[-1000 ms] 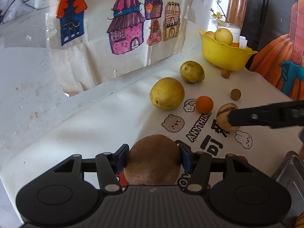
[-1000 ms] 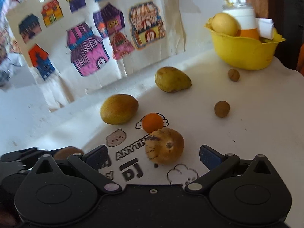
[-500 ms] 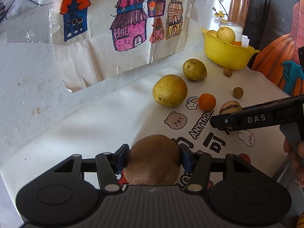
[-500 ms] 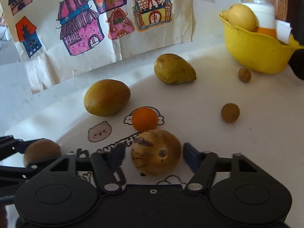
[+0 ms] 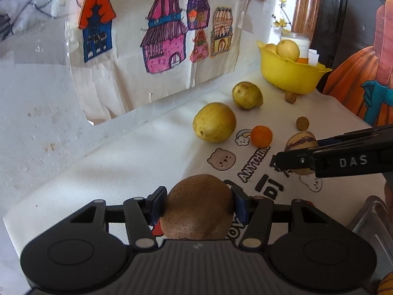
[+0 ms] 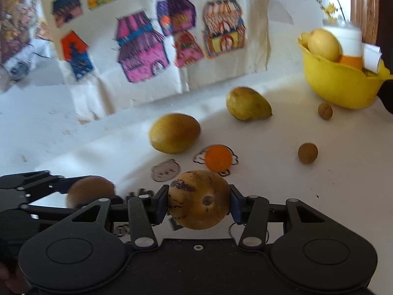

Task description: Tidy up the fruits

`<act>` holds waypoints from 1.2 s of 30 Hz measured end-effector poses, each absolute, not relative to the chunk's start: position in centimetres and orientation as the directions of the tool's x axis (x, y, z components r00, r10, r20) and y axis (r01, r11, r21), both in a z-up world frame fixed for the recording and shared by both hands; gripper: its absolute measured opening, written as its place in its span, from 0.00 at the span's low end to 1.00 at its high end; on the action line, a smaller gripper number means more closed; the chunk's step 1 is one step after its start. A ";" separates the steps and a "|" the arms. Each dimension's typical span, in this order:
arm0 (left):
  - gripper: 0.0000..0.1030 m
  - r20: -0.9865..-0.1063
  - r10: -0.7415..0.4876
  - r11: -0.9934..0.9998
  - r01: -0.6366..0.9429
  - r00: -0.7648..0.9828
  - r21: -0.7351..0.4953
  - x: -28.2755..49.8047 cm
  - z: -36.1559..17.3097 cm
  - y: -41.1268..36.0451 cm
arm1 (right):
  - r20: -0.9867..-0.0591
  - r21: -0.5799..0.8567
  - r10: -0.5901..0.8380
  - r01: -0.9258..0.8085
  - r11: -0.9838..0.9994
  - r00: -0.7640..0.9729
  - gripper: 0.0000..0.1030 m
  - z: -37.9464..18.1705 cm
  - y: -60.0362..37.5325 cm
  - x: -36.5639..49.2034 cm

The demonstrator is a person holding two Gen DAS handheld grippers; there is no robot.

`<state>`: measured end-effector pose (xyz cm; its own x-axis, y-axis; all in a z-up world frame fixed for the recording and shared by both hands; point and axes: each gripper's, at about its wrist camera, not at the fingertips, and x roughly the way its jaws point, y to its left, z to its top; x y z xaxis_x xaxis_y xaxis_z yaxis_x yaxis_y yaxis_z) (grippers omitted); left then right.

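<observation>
Black right gripper point(image 5: 289, 159) marked "DAS", blue-padded fingers point(image 6: 234, 205).

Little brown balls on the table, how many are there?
2. One little brown ball sits alone on the white cloth, right of the orange fruit. The other lies just in front of the yellow bowl. More may hide behind the bowl.

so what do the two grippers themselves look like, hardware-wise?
Both the left gripper and right gripper are matte black, with two round disc housings, scissor linkages with silver pivot pins and blue finger pads. White "DAS" lettering marks the right one's side. No cables visible.
</observation>
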<state>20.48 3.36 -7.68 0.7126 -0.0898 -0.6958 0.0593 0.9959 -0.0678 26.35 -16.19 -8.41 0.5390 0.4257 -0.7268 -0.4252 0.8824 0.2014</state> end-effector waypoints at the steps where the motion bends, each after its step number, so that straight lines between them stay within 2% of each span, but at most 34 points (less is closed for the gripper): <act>1: 0.59 -0.692 -0.090 0.996 0.061 0.716 -0.067 20.3 -7.4 3.3 | -0.719 0.203 0.430 -0.427 0.881 0.545 0.50 -7.9 -16.3 25.9; 20: 0.59 -0.568 -0.113 0.994 0.096 0.815 -0.060 12.8 0.8 1.3 | -0.541 0.229 0.485 -0.435 0.871 0.687 0.50 3.8 -20.1 14.2; 36: 0.59 -0.501 -0.122 0.992 0.113 0.857 -0.048 4.6 5.2 -0.3 | -0.438 0.249 0.504 -0.439 0.863 0.744 0.50 7.8 -22.6 4.2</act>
<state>4.60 -0.33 5.22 0.8570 -0.1215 -0.5008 0.1128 0.9925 -0.0478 4.22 -22.64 7.80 0.7440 0.5043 -0.4383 -0.4389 0.8635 0.2486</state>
